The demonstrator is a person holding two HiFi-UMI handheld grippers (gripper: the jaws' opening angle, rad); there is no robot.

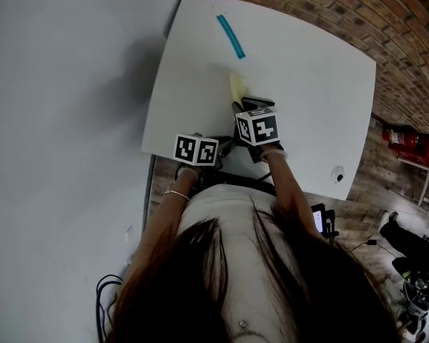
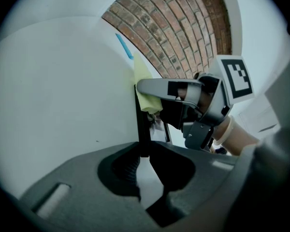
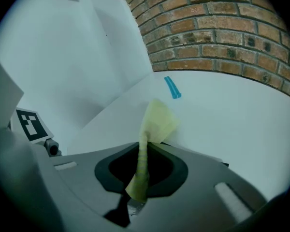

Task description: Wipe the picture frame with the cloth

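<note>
The black picture frame (image 2: 143,122) stands on edge near the front of the white table (image 1: 307,70). My left gripper (image 2: 147,154) is shut on the frame's lower edge. A pale yellow cloth (image 3: 157,122) is pinched in my right gripper (image 3: 140,180), and its loose end fans out above the jaws. In the left gripper view the right gripper (image 2: 157,93) presses the cloth (image 2: 144,79) against the frame's top. In the head view both grippers, left (image 1: 218,147) and right (image 1: 243,109), sit at the table's near edge with the cloth (image 1: 237,88) and frame (image 1: 262,103) just beyond them.
A blue strip (image 1: 231,36) lies further back on the table. A white wall (image 1: 57,84) runs along the left and a brick wall (image 1: 386,20) behind. A small round fitting (image 1: 337,175) sits by the table's right front corner. A red extinguisher (image 1: 409,140) lies on the floor.
</note>
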